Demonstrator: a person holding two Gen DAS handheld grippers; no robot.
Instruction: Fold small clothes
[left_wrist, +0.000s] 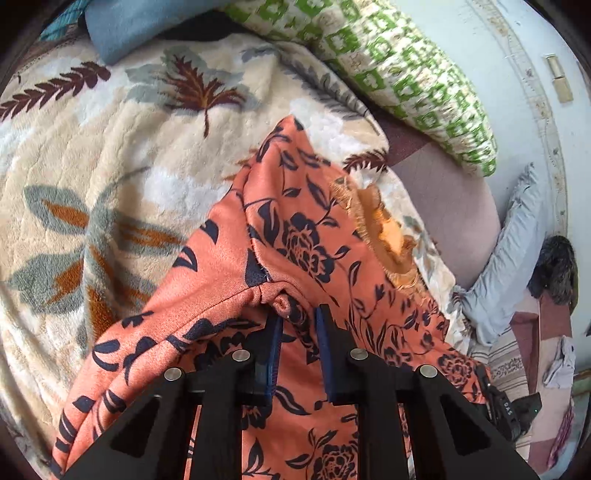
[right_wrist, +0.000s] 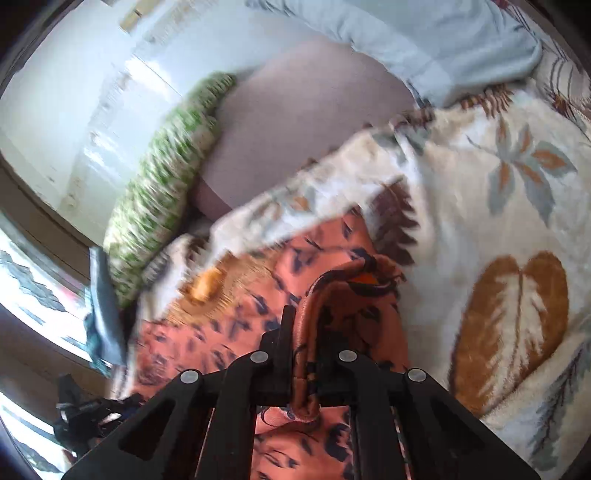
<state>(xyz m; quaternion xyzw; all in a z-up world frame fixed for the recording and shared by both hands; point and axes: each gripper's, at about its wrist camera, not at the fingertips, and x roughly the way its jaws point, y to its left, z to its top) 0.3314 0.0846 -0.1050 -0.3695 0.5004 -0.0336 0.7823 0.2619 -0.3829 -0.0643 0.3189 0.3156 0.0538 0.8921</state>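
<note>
Two tools pinching one dress (left_wrist: 295, 229) on the bed: left tool (left_wrist: 298, 314) clamping a seam bunch, right tool (right_wrist: 301, 325) clamping a rolled edge. Lifting evenly, keeping cloth tight, avoiding twists.

Bed: cream leaf-print fleece blanket (left_wrist: 110, 177); green-and-white patterned pillow (left_wrist: 388, 70); pale blue wall (left_wrist: 480, 55); daylight.

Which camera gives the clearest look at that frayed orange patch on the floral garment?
The left wrist view. There the frayed orange patch is sharp, its ragged threads showing on the orange floral garment just beyond the left gripper. The right wrist view shows the patch only as a motion-blurred smear to the left of the right gripper.
</note>
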